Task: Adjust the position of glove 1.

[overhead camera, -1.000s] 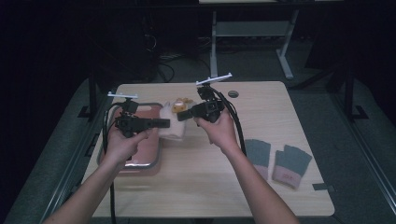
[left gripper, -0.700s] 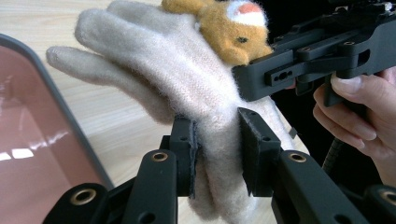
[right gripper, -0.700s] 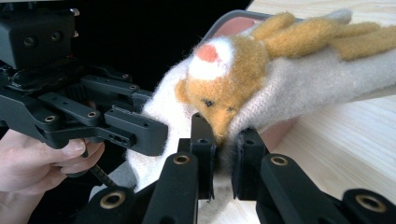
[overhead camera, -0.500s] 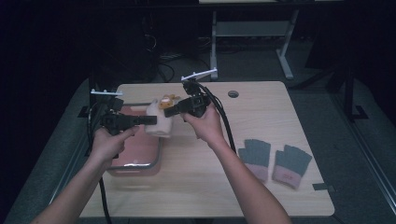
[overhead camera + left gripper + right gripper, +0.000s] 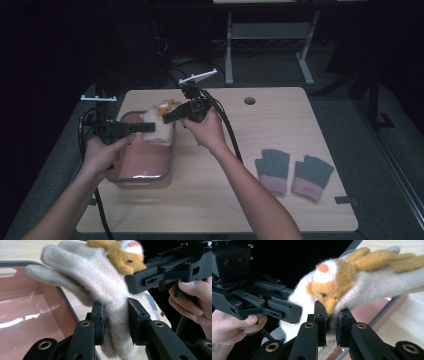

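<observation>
While both grippers pinch the cream glove [image 5: 100,287], its cuff seems hidden.

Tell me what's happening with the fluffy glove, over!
Left gripper and right gripper both shut on the cream glove. Glove held up over the pink bin. Nothing in the way.

1. The left gripper [image 5: 141,127] is held level at the left, jaws pointing right and clamped on a cream glove [image 5: 105,287].
2. The right gripper [image 5: 168,116] points left, just beyond it, jaws pinched on the same glove.
3. Both forearms reach in from the near edge, hands wrapped round the grips.
</observation>
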Demonstrator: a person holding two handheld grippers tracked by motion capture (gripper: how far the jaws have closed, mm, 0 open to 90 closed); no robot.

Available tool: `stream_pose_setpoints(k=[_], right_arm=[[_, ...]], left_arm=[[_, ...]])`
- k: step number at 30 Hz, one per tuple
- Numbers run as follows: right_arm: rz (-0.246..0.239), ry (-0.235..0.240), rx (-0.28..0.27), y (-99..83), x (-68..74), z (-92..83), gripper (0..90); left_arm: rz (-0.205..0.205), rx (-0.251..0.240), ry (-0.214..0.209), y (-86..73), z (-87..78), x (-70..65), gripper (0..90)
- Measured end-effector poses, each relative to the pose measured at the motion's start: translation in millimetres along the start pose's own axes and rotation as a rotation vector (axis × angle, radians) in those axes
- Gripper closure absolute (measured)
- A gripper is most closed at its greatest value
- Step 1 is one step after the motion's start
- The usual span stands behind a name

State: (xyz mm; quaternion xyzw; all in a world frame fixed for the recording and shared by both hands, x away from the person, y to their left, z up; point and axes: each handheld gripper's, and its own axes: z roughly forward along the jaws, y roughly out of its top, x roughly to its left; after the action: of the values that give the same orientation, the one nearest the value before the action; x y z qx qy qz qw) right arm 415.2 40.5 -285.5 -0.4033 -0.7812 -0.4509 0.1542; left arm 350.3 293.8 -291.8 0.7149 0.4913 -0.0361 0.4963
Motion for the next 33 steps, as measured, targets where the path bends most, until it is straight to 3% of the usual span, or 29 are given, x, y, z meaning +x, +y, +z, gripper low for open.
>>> stream_pose_setpoints(k=[16,33], right_arm=[[-0.015,0.015,0.043,9.1,8.6,32.4,81.3],[0.019,0.047,0.092,6.9,-4.5,66.5,81.1]], left_arm=[[-0.038,0.004,0.034,-7.8,-19.4,20.5,69.0],[-0.086,0.028,0.064,-22.0,-19.3,45.0,69.0]])
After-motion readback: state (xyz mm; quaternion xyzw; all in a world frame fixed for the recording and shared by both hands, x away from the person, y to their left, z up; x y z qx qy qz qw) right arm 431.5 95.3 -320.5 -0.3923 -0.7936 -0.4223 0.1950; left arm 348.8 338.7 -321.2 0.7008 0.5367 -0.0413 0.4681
